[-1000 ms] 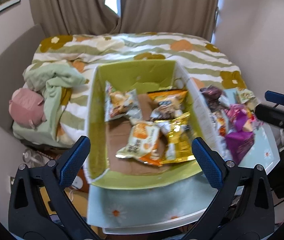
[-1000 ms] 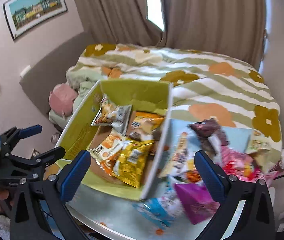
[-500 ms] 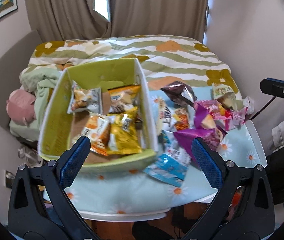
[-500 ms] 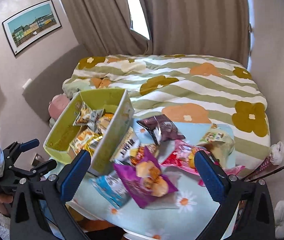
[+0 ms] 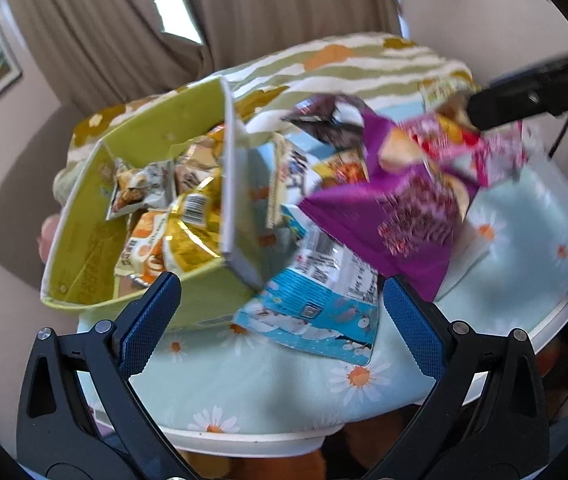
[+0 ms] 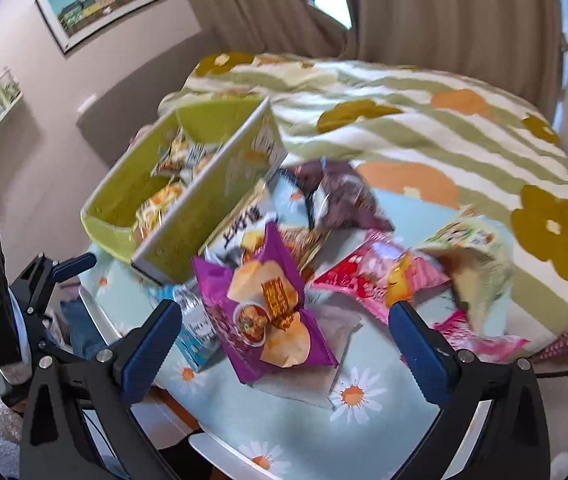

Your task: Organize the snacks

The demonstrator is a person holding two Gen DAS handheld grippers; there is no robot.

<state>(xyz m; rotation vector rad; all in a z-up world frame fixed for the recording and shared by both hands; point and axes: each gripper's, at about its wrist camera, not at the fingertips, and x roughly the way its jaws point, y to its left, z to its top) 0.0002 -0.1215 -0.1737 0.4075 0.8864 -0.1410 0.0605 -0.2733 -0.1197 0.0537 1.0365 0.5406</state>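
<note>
Left gripper (image 5: 280,308) wide open, nothing between the pads; hovers over the near edge of the table (image 5: 504,280); right gripper (image 6: 284,336) equally wide open, empty, also over the near edge.

Green box (image 5: 84,216) sits at the table's left edge, open top; inside: yellow-gold packet (image 5: 192,228), orange-white packet (image 5: 144,248), a pale packet (image 5: 140,188) further back; more packets behind, too blurred to tell apart.

Loose snacks piled just right of the box, mid-table: purple bag (image 6: 268,308) on top, nearest the right gripper; blue packet (image 5: 316,300) under it, touching the box's near right corner, right in front of the left gripper; white packet with blue lettering (image 5: 288,184) leaning on the box's right wall; dark brown bag (image 6: 340,196) toward the far edge; pink-red packet (image 6: 368,276) right of the purple one; pale green bag (image 6: 472,256) at the far right corner; another pink wrapper (image 6: 480,340) below it, near the right edge.

Obstructions: purple bag overlaps the blue and white packets; box wall hides part of its contents from the right wrist view.

Tablecloth light blue with daisies; bed with striped floral duvet (image 6: 424,112) directly behind the table; curtains (image 6: 424,8) behind that; framed picture (image 6: 100,0) on the left wall. Left wrist view is motion-blurred.
</note>
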